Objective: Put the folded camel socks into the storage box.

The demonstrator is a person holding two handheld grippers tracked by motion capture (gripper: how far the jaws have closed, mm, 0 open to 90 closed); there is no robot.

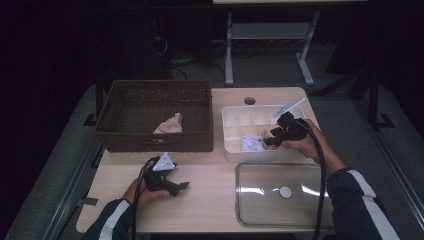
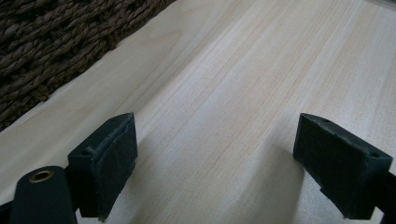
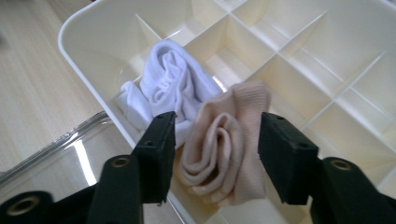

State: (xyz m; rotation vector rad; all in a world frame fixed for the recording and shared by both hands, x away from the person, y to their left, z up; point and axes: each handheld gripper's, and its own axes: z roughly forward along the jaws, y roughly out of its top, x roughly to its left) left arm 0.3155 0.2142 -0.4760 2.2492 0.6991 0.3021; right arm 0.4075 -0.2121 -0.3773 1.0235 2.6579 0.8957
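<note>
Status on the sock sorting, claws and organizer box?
Left claw open, idle over table. Right claw open around rolled beige sock in organizer box. White sock in the next compartment. Nothing blocking.

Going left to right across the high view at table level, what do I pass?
Left gripper → wicker basket holding a beige cloth → white divided tray → white sock → right gripper. The clear lid lies nearer, below the tray.
</note>
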